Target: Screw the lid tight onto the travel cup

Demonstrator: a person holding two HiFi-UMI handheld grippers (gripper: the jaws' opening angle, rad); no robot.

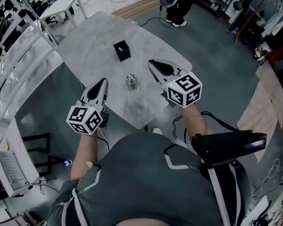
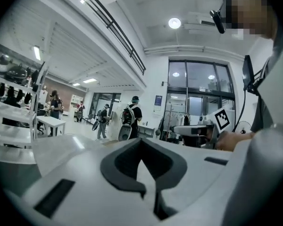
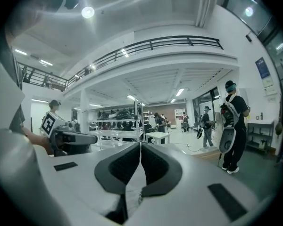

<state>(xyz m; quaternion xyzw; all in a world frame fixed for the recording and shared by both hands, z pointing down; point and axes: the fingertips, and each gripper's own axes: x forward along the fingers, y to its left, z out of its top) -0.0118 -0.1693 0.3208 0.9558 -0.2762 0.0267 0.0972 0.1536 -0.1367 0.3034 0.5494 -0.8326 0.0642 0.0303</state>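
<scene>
Roughly between left tongs [image 1: 103,81], right tongs [image 1: 151,62] — travel cup [image 1: 131,82]

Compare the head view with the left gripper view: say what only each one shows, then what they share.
Only the head view shows the travel cup and a black box, neither touched by a gripper. Only the left gripper view shows people with backpacks, tall windows and a ceiling lamp. Both show the left gripper, its jaws together with nothing between them, and the right gripper.
</scene>
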